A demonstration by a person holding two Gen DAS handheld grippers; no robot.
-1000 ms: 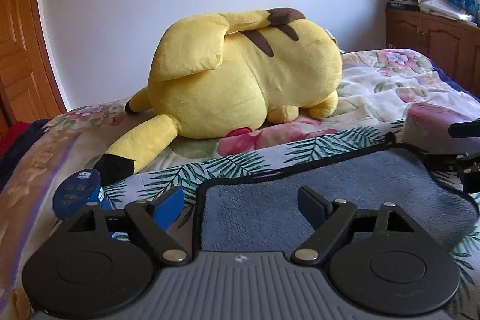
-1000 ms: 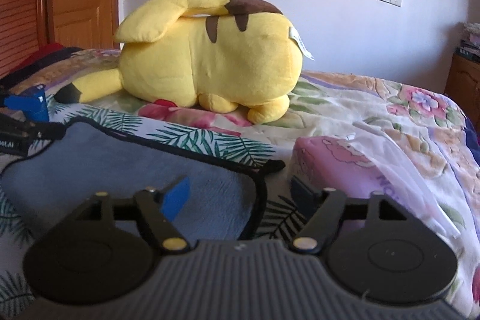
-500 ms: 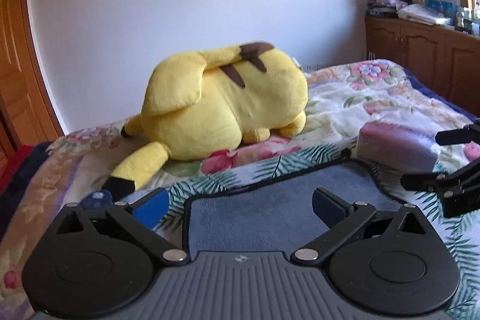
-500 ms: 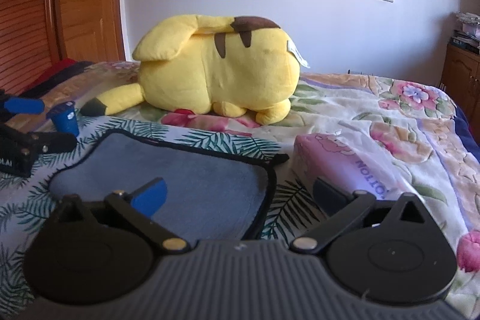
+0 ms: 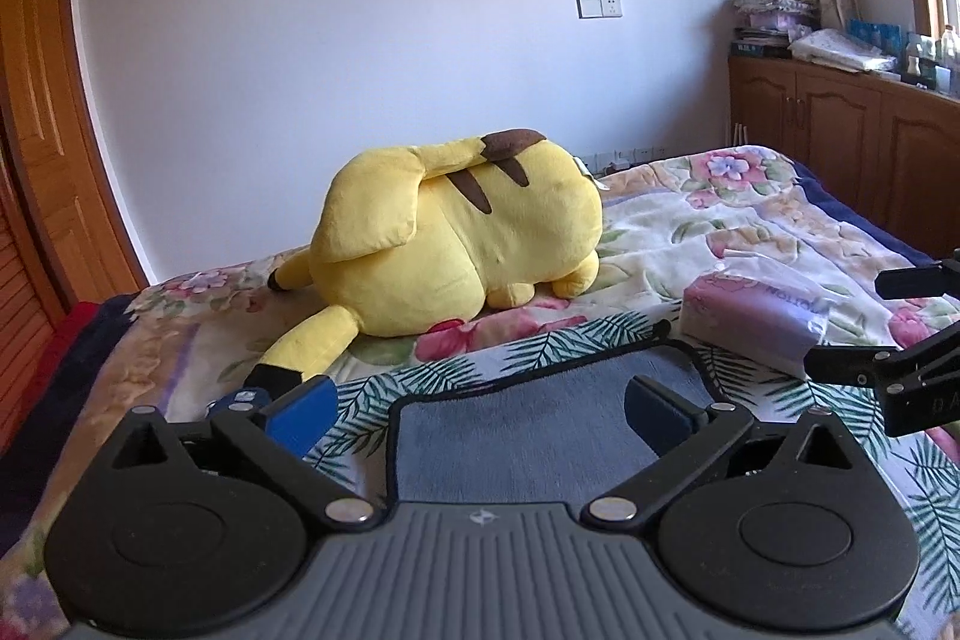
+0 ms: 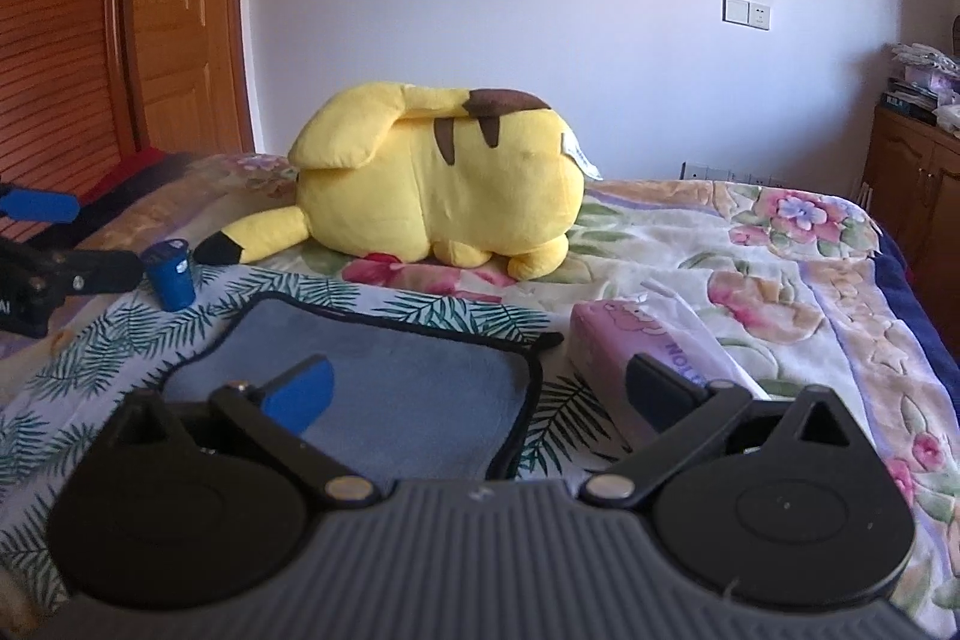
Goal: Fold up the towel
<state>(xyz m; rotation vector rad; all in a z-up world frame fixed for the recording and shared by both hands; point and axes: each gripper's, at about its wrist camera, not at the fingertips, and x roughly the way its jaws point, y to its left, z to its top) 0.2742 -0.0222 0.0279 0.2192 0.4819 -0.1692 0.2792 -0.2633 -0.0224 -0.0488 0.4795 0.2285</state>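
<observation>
A blue-grey towel (image 5: 540, 424) with a dark hem lies flat on the flowered bedspread; it also shows in the right wrist view (image 6: 408, 382). My left gripper (image 5: 480, 415) is open and empty, raised above the towel's left part. My right gripper (image 6: 480, 391) is open and empty, raised above the towel's right edge. The right gripper's fingers show at the right of the left wrist view (image 5: 888, 322), and the left gripper's fingers show at the left of the right wrist view (image 6: 66, 244).
A big yellow plush toy (image 5: 462, 232) lies behind the towel. A pink tissue pack (image 6: 648, 358) lies right of the towel. A small blue cup (image 6: 171, 274) stands at its left. Wooden doors (image 6: 90, 40) are on the left, cabinets (image 5: 840, 142) on the right.
Both grippers have pulled back and risen from the towel, with jaws opened wider. The towel lies as before.
</observation>
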